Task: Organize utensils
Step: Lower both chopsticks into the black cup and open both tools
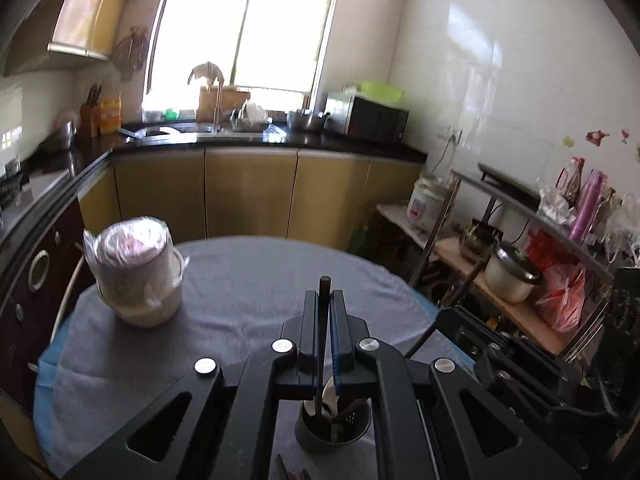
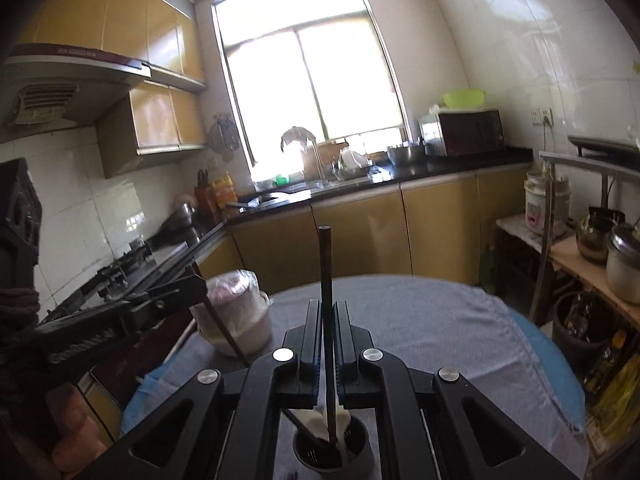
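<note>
A: In the left wrist view, what sits at the left of the frame?

B: A wrapped container [image 1: 138, 276], covered in clear plastic, stands on the grey-clothed tabletop [image 1: 256, 280] at mid left. Moving right, the left claw [image 1: 325, 300] fills the lower centre, clamped on 1 dark chopstick [image 1: 323, 344] that stands nearly upright between its fingers.

A: And where does that chopstick end?

B: Its lower end reaches down into the dark utensil holder [image 1: 334, 428] at the bottom centre, beside a white spoon [image 1: 330, 396].

A: The right wrist view?

B: At the left edge the left claw [image 2: 198, 280] reaches in, with its chopstick [image 2: 222, 328] slanting down in front of the wrapped container [image 2: 236, 308]. At centre the right claw [image 2: 327, 312] is clamped on a 2nd chopstick [image 2: 326, 304], which rises well above the fingertips. Its lower end is in the utensil holder [image 2: 332, 452] at the bottom centre, next to the white spoon [image 2: 316, 420].
</note>
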Action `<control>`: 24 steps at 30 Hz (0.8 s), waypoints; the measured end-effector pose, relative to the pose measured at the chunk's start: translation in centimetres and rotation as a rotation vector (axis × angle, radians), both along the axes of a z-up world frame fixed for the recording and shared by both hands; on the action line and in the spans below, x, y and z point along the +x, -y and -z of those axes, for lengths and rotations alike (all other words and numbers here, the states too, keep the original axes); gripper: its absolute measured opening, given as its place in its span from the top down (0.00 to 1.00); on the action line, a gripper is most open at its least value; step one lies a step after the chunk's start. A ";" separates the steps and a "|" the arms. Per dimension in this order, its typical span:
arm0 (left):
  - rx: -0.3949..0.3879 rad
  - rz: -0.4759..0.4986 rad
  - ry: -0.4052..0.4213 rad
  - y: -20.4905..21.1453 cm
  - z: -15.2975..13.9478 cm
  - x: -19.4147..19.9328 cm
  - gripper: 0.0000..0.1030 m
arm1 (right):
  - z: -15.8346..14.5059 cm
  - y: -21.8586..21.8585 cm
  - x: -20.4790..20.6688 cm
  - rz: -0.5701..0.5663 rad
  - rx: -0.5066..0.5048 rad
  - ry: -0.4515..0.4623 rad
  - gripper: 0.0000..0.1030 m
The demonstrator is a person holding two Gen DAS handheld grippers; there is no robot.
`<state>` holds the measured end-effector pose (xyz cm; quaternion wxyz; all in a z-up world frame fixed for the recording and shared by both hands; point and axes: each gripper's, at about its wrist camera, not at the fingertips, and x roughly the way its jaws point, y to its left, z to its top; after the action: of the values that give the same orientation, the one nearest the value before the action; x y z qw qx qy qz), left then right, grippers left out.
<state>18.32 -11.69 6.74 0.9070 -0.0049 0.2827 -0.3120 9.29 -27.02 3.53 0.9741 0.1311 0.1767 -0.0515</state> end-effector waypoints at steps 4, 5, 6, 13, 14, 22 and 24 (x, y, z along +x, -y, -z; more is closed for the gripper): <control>0.007 0.016 -0.045 0.1 1.3 0.2 0.95 | 2.0 0.2 -0.2 -0.005 0.008 -0.046 0.94; 0.011 0.019 -0.052 0.1 1.5 0.1 0.95 | 2.4 0.3 -0.2 -0.011 0.017 -0.062 0.94; 0.014 0.025 -0.059 0.0 1.7 0.0 0.94 | 2.8 0.4 -0.1 -0.016 0.032 -0.081 0.93; 0.018 0.004 -0.059 -3.9 2.9 -3.1 0.45 | 4.6 1.6 -2.9 -0.010 0.122 -0.093 0.74; 0.028 0.001 -0.057 -4.4 3.2 -3.8 0.45 | 4.8 1.7 -3.6 -0.008 0.131 -0.094 0.74; 0.148 -0.108 -0.144 -9.7 9.5 -9.7 0.36 | 8.8 2.2 -9.9 0.003 0.199 -0.154 0.74; 0.176 -0.122 -0.189 -10.8 11.5 -11.2 0.36 | 10.3 2.0 -11.3 -0.005 0.208 -0.198 0.74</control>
<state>7.08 -0.87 -4.77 0.8906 0.0283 0.3923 -0.2286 -2.02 -29.00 -6.81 0.9332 0.2253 0.2767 -0.0431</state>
